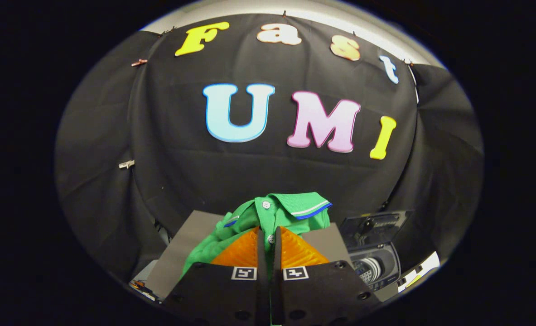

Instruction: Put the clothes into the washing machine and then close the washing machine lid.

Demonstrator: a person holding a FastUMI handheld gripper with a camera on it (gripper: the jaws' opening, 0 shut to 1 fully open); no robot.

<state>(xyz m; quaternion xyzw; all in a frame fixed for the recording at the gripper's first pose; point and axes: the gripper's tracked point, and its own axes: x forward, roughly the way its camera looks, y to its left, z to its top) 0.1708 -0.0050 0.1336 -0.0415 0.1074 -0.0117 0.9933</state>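
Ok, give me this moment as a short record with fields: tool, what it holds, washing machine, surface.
tool: tool, fingers closed together on fabric
held item: green polo shirt, pinched near its button placket, hanging ahead of the fingers
washing machine: small washing machine beside the fingers, lid raised, drum visible
surface: grey board beneath the shirt
task state: shirt not yet in machine

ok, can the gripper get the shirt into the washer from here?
Probably yes. The gripper is shut on the green shirt, and the washer, to the fingers' right, has its lid up.

The gripper (270,240) hides the green shirt's (290,213) lower part.
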